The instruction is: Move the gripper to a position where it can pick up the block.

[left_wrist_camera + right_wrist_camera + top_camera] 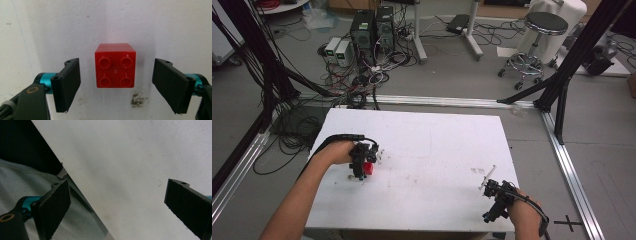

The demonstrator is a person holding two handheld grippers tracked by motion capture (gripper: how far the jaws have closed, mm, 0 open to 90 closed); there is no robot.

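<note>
Here, the left gripper [116, 83] straddles a red four-studded plastic brick [115, 69] on the white table [437, 145], fingers [68, 83] spread untouching; the right gripper [117, 207], likewise spread, grips nothing at the table's near edge.

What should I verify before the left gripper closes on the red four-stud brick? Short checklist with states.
1. Left gripper open: ok, both jaws stand apart.
2. Red four-stud plastic brick centred between the jaws: ok, a gap on each side, though the one beside the right-hand jaw looks slightly wider.
3. Brick untouched: ok, neither pad meets it.
4. Brick flat on the white table, studs facing the camera: ok.
5. Path clear of clutter: ok, only a dark smudge on the table near the brick.
6. Right gripper out of the way: ok, open and holding nothing, at the table's near right edge.
</note>
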